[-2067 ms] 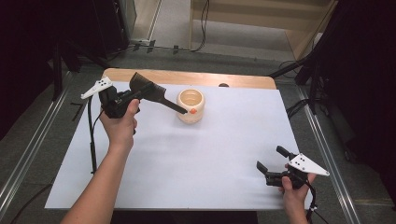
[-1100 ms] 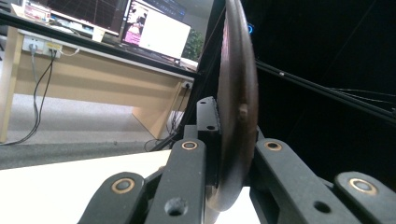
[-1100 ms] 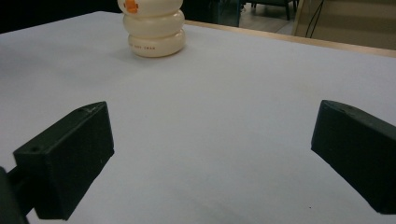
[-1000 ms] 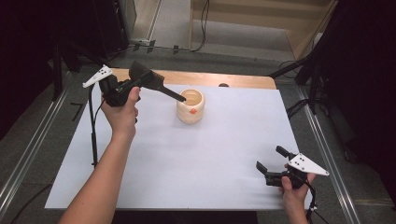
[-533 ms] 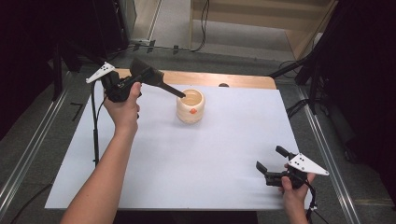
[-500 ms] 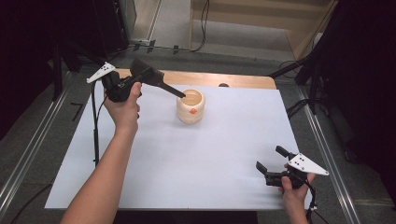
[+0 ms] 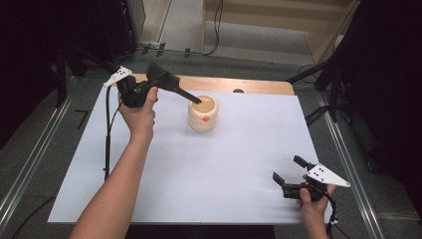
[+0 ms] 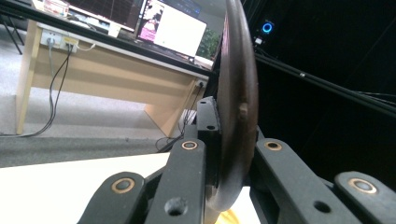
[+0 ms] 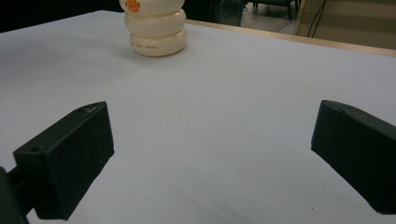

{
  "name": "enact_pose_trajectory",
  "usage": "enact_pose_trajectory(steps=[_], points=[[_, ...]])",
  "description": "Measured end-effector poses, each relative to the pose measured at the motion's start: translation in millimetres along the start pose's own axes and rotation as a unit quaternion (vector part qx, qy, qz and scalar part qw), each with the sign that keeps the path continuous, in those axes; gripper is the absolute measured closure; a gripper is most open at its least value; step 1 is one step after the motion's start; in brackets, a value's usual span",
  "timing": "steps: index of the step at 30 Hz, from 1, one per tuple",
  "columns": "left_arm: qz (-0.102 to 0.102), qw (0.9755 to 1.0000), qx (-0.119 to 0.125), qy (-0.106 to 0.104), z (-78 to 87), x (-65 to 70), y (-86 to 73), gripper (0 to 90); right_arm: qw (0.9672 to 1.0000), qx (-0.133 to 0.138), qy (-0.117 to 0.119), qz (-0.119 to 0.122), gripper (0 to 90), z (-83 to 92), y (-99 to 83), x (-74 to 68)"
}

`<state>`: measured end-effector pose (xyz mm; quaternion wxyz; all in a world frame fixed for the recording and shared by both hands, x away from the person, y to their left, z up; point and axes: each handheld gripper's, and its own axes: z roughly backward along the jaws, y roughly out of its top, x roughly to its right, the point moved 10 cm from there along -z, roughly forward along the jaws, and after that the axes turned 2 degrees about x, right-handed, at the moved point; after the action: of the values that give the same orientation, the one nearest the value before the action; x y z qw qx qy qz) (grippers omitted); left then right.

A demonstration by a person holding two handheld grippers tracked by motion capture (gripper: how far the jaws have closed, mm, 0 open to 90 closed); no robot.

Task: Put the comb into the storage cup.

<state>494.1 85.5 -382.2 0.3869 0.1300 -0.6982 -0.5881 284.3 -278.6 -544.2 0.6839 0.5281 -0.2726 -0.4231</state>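
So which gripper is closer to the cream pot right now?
Left. The left gripper hangs just beside the cream pot, its dark spatula reaching over the rim. The right gripper rests far off, near the table's front edge.

Lab: black-curtained rig [image 7: 388,74], monitors [image 8: 170,28]

Cream pot [image 7: 202,113], orange mark; dark spatula [image 7: 168,83]

Left tool [image 7: 171,84] clamped, right tool [image 7: 287,172] agape
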Motion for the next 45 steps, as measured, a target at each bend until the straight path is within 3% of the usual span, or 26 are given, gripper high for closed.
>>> enact_pose_trajectory(steps=[19,34,45], points=[[-0.002,0.9999,-0.011,0.012,-13.1,-6.2,-19.4,85.9,1.0000,-0.001,0.000,-0.002,0.0,0.1,-0.2,0.3],[-0.016,0.9992,-0.032,0.018,-24.6,-4.8,-37.4,85.9,1.0000,-0.001,0.001,-0.002,0.0,0.2,-0.3,0.4],[-0.008,0.9989,-0.042,0.018,-30.9,-3.8,-53.1,85.8,1.0000,-0.001,0.000,-0.001,0.0,0.1,-0.2,0.7]])
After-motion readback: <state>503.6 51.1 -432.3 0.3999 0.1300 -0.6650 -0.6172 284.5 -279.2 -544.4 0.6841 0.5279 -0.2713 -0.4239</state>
